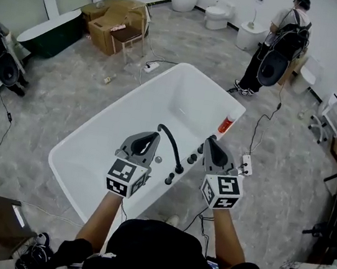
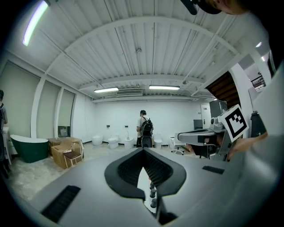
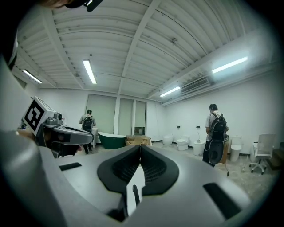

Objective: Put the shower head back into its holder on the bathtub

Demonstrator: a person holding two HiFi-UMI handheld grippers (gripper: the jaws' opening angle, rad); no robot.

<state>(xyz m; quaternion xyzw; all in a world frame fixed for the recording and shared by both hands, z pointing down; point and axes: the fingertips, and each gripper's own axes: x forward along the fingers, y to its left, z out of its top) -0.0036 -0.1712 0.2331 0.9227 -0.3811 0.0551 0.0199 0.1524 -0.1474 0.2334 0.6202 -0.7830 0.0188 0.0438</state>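
A white bathtub [image 1: 101, 146] stands slantwise below me. On its near rim are a black arched spout [image 1: 171, 142] and several black knobs [image 1: 179, 170]. I cannot pick out a shower head or its holder among these fittings. My left gripper [image 1: 155, 136] hovers over the rim left of the spout, shut with nothing in it. My right gripper [image 1: 208, 139] hovers right of the spout, also shut and empty. In the left gripper view the left gripper [image 2: 143, 150] has its tips together, with the knobs [image 2: 152, 190] showing below them. The right gripper [image 3: 140, 147] is likewise shut in the right gripper view.
An orange bottle [image 1: 225, 125] stands on the tub's right rim. A person with a backpack [image 1: 282, 47] stands at the far right. Cardboard boxes [image 1: 113, 19], a dark green tub [image 1: 49, 31], toilets [image 1: 218, 13] and floor cables with a power strip [image 1: 151, 67] surround the bath.
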